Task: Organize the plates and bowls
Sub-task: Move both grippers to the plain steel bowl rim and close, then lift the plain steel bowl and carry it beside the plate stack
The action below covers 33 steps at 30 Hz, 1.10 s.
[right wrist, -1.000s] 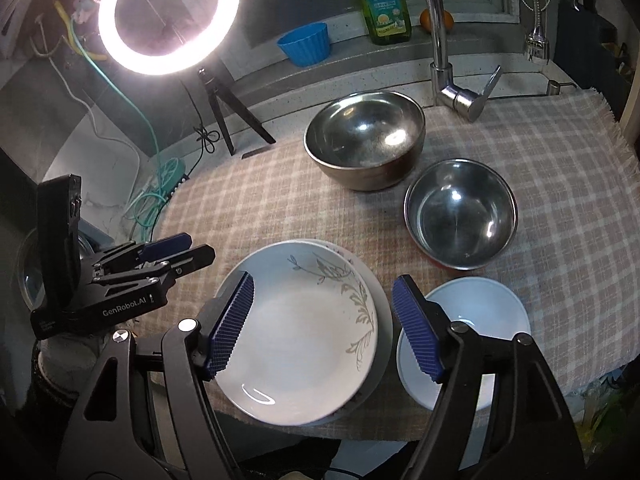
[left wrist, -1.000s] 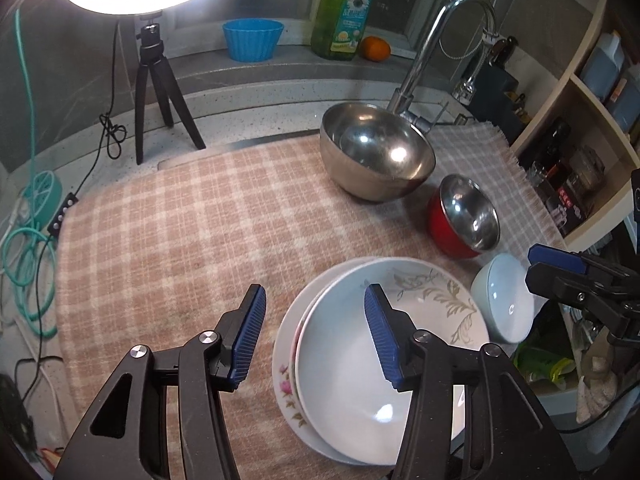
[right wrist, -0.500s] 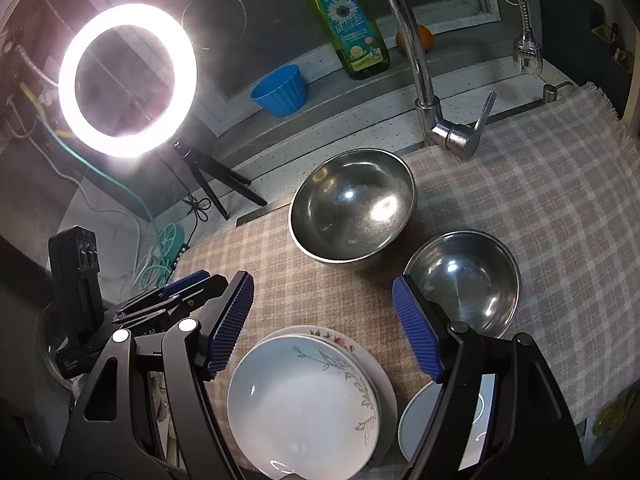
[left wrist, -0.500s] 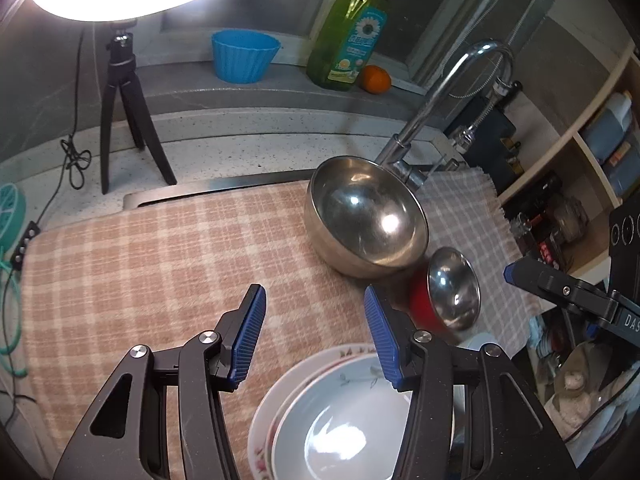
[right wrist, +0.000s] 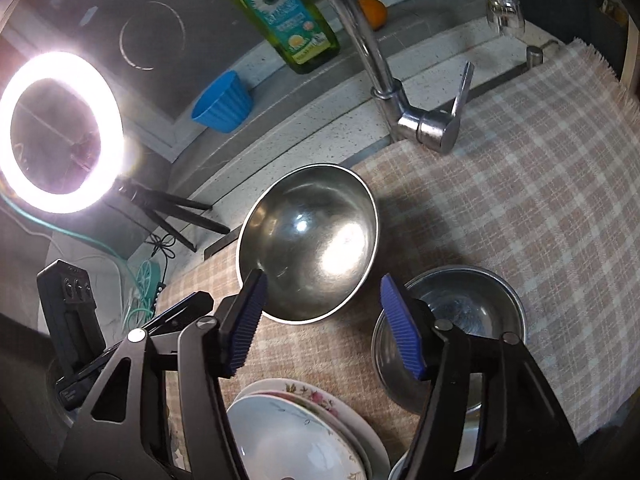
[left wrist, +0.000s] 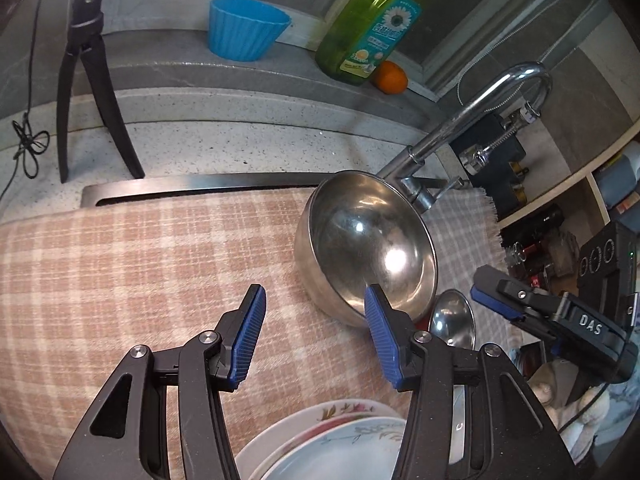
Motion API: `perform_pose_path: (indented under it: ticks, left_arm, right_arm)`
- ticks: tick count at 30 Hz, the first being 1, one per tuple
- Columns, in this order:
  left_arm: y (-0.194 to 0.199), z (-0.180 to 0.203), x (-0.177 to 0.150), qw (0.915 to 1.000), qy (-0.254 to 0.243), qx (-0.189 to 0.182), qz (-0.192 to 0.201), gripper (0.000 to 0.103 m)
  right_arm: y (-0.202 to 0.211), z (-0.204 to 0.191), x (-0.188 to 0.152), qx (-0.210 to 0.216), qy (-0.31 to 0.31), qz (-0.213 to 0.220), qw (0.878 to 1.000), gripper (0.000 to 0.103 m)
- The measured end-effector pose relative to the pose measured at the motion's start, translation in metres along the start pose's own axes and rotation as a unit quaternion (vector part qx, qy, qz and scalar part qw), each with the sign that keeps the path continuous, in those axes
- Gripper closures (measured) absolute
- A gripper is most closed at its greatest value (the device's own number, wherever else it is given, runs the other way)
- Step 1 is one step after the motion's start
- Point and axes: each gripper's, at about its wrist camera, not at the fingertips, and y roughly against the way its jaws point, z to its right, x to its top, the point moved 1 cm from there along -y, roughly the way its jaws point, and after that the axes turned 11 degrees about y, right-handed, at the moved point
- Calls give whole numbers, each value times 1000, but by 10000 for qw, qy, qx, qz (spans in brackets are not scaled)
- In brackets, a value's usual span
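Observation:
A large steel bowl [left wrist: 368,244] [right wrist: 308,240] stands on the checked cloth [left wrist: 140,264] in front of the tap. Right of it sits a smaller steel bowl [right wrist: 468,308] with a red outside [left wrist: 454,320]. Stacked floral plates [left wrist: 332,440] [right wrist: 292,432] lie at the near edge, under both grippers. My left gripper [left wrist: 314,300] is open and empty, just short of the big bowl's near left side. My right gripper [right wrist: 323,284] hovers at that bowl's near rim, its jaws closing with nothing pressed between the pads. Each gripper shows in the other's view, the left gripper [right wrist: 180,312] and the right gripper [left wrist: 500,300].
Behind the bowls rises a chrome tap [right wrist: 424,124]. A green soap bottle [left wrist: 372,28], a blue cup [left wrist: 244,28] and an orange [left wrist: 390,76] stand on the back ledge. A ring light [right wrist: 60,132] on a tripod [left wrist: 88,92] is at the left, shelves [left wrist: 560,216] at the right.
Both grippers moved forward from above the plates toward the steel bowls, and the plates slid to the bottom of both views. The right gripper's jaws now stand narrower.

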Motion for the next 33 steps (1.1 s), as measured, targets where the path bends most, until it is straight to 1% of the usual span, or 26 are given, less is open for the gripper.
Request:
perform_pose_path:
  ticks: [2, 5, 10, 15, 19, 22, 23, 25, 28, 29, 30, 33]
  left_arm:
    - [-6, 0, 3, 9999, 62, -45, -80, 53]
    - [-13, -1, 8, 9997, 178, -88, -136, 53]
    - [-25, -3, 18, 9990, 364, -163, -194, 53]
    - [-34, -1, 21, 9991, 315, -105, -252, 53]
    - [-42, -1, 22, 9991, 303, -22, -298, 53]
    - [-46, -3, 22, 9989, 319, 17, -338, 53]
    - [-47, -3, 23, 9989, 318, 11, -355, 56]
    - [-49, -3, 23, 9989, 285, 26, -371, 56]
    - [-52, -2, 23, 9989, 241, 21, -408, 62]
    - [-54, -1, 23, 9988, 215, 16, -428, 68]
    - [-56, 0, 22, 9988, 191, 14, -455, 72]
    - [-57, 2, 21, 9990, 103, 82, -416, 72]
  right_arm:
    - [-8, 6, 3, -65, -60, -52, 9999, 44]
    - [-19, 11, 6, -103, -68, -148, 9998, 54]
    - [-29, 17, 10, -186, -94, -180, 9996, 62]
    - [-37, 20, 18, -378, -31, -216, 9990, 64]
    - [-44, 23, 19, -372, -52, -283, 9989, 69]
    - [-50, 22, 20, -397, 45, -315, 9987, 75]
    - [-51, 22, 20, -438, 85, -320, 9985, 76]
    - [-53, 22, 21, -476, 110, -333, 9983, 77]
    - [-55, 23, 21, -500, 75, -352, 9981, 81]
    - [-56, 23, 21, -526, 85, -376, 9979, 84]
    - [-57, 23, 20, -546, 105, -398, 9977, 84]
    - [-58, 22, 19, -624, 168, -428, 9970, 87]
